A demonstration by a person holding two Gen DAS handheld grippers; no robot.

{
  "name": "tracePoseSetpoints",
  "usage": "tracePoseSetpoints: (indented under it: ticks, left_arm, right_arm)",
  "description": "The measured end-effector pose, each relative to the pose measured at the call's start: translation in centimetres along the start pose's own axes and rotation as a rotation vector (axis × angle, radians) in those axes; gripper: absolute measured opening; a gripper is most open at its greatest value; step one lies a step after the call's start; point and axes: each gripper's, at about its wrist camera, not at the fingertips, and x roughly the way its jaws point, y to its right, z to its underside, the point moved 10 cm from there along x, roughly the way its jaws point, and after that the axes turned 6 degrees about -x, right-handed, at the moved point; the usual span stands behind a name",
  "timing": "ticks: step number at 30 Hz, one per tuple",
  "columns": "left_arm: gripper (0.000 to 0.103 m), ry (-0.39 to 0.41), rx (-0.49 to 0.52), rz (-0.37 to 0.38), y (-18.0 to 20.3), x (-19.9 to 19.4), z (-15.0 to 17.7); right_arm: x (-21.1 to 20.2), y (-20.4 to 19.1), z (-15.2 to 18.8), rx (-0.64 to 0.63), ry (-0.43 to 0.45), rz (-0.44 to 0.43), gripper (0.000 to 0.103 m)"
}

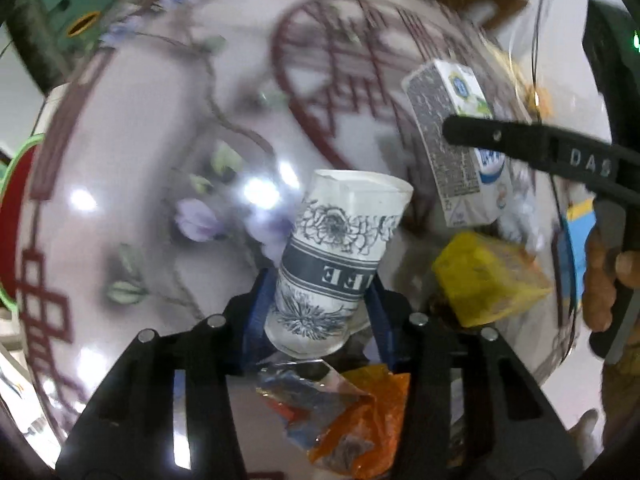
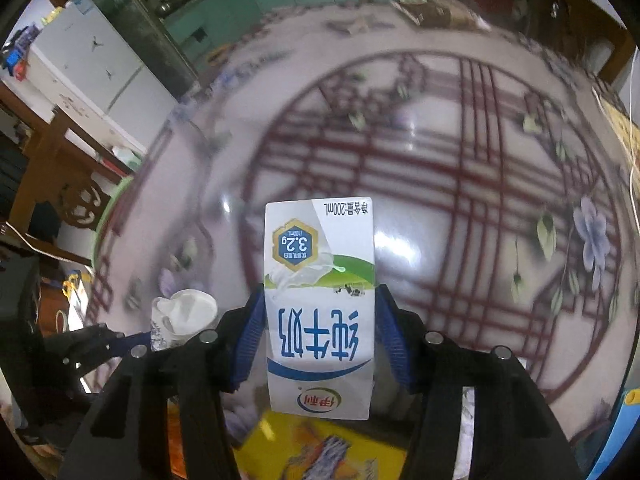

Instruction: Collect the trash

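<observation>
Each tool has a black frame with slotted, ribbed arms carrying round silver fasteners near the front. The left tool (image 1: 320,304) has two fingers faced with blue ribbed pads (image 1: 256,320). The right tool (image 2: 320,328) is built the same, with blue ribbed pads (image 2: 250,340). Seen from the left wrist camera, its black side bar carries the raised letters "DAS".
</observation>
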Motion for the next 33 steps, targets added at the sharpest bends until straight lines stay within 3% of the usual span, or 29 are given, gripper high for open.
tracePoseSetpoints:
  ticks: [5,11,20,33]
  left_arm:
    - [0.045,0.138,-0.045,-0.019,-1.1,-4.4,-1.9]
    - [0.045,0.23,-0.081,0.004,-1.5,-8.3,-3.1]
    - [0.045,0.303,-0.086,0.032,-1.5,-11.6,-4.3]
    - [0.045,0.345,-0.115,0.018,-3.7,-13.7,-3.8]
  right_arm:
    - [-1.9,-1.7,-2.5,-0.012,0.08,-0.016,0.053]
    - [-3.7,-3.5,-3.8,-0.023,0.137,-0.038,0.053]
    - [-5.3,-3.6,-4.0,0.002,0.176,-0.036,0.053]
    - [-5.5,-5.6,-4.6,-0.009,0.194,-0.046,0.053]
